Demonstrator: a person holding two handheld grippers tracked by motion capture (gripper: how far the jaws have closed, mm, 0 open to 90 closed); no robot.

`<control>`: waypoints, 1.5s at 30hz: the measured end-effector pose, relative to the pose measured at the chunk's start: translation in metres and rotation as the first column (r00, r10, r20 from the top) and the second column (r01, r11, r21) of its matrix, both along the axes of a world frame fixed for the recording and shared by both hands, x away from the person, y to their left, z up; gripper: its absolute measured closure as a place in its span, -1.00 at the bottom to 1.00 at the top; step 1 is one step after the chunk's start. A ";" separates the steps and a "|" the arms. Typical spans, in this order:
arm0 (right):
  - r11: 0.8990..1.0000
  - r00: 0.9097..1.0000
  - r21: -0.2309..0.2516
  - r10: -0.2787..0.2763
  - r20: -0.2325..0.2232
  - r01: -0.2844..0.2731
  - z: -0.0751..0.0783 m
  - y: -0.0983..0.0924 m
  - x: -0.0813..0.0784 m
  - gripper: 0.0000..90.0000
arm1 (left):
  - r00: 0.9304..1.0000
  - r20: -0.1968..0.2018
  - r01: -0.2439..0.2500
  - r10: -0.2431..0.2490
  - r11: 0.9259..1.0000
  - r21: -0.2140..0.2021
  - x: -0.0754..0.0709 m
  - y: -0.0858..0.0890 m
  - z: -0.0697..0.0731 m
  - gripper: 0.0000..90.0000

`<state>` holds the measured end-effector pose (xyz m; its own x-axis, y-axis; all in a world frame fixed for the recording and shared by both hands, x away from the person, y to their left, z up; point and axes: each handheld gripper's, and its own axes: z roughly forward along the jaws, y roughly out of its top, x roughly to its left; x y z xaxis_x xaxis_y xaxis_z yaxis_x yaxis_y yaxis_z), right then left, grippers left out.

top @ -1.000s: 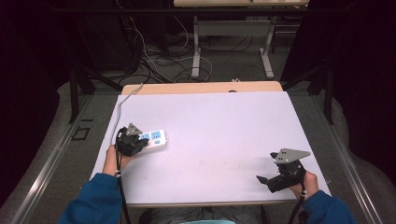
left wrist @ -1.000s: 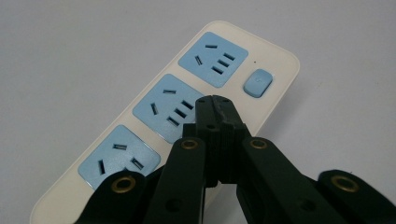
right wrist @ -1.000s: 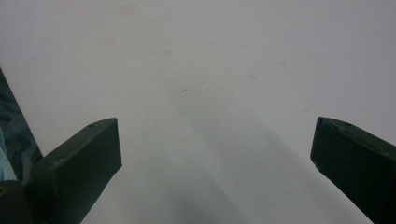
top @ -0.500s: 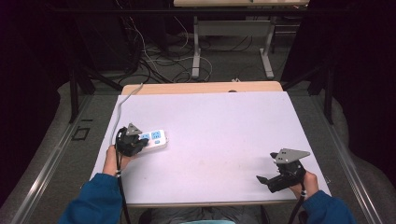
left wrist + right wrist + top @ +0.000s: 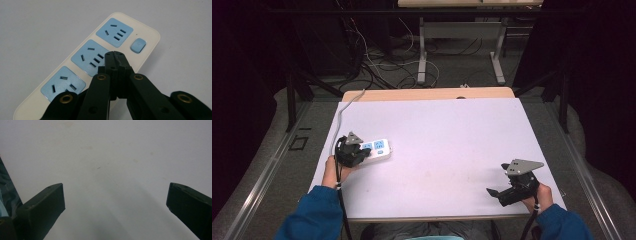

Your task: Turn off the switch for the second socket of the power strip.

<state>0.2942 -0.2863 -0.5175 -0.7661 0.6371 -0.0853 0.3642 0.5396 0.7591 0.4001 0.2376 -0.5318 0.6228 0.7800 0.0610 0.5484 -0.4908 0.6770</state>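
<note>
Left claw (image 5: 114, 55) clenched, empty, tips hovering over middle socket of power strip (image 5: 100, 52). Strip lying at bench (image 5: 452, 130) left edge, long axis running toward blue switch (image 5: 137, 45). Right claw (image 5: 113, 202) released, sitting well apart.

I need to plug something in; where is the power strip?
In the high view, the power strip lies on the table's left side, under the shut left gripper.

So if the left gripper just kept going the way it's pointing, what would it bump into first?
Most likely the power strip: the left gripper, jaws shut, points down at its middle blue socket, though depth is hard to judge.
</note>
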 end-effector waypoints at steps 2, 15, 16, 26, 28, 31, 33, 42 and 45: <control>1.000 1.000 0.000 -0.001 0.001 0.001 0.000 0.000 0.000 -0.98 | 1.000 -0.004 -0.004 0.004 1.000 -0.001 0.000 0.000 0.000 1.00; 1.000 1.000 -0.006 -0.001 -0.001 0.001 0.001 -0.001 -0.001 -0.97 | 1.000 -0.005 0.012 -0.012 1.000 0.021 0.000 -0.008 0.000 1.00; 1.000 1.000 -0.005 -0.002 -0.004 0.002 0.001 -0.001 -0.001 -0.98 | 1.000 -0.006 0.012 -0.012 1.000 0.021 0.000 -0.008 0.000 1.00; 1.000 1.000 0.001 -0.007 -0.007 0.007 0.001 0.000 -0.001 -0.97 | 1.000 0.013 -0.001 0.000 0.999 0.036 0.000 -0.011 0.004 1.00; 1.000 1.000 0.001 -0.003 -0.012 0.003 0.001 0.000 -0.001 -0.97 | 1.000 0.013 0.002 -0.002 0.999 0.046 0.000 -0.013 0.004 1.00; 1.000 1.000 0.002 -0.006 -0.008 0.006 0.001 0.000 -0.001 -0.97 | 1.000 0.019 -0.009 0.008 0.999 0.053 0.000 -0.015 0.004 1.00; 1.000 1.000 -0.003 0.001 -0.002 -0.001 0.001 -0.001 -0.001 -0.98 | 1.000 0.024 -0.012 0.011 0.998 0.054 0.000 -0.015 0.004 1.00; 1.000 1.000 -0.002 -0.001 -0.004 0.001 0.001 0.000 -0.001 -0.98 | 0.999 0.048 -0.023 0.021 0.999 0.026 -0.002 -0.011 0.009 1.00; 1.000 1.000 -0.002 -0.001 -0.004 0.001 0.001 0.000 -0.001 -0.97 | 0.999 0.048 -0.023 0.022 1.000 0.017 -0.003 -0.012 0.012 1.00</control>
<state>0.2931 -0.2865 -0.5165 -0.7657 0.6377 -0.0837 0.3676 0.5407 0.7566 0.3968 0.2259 -0.5195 0.6011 0.7923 0.1042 0.5268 -0.4909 0.6939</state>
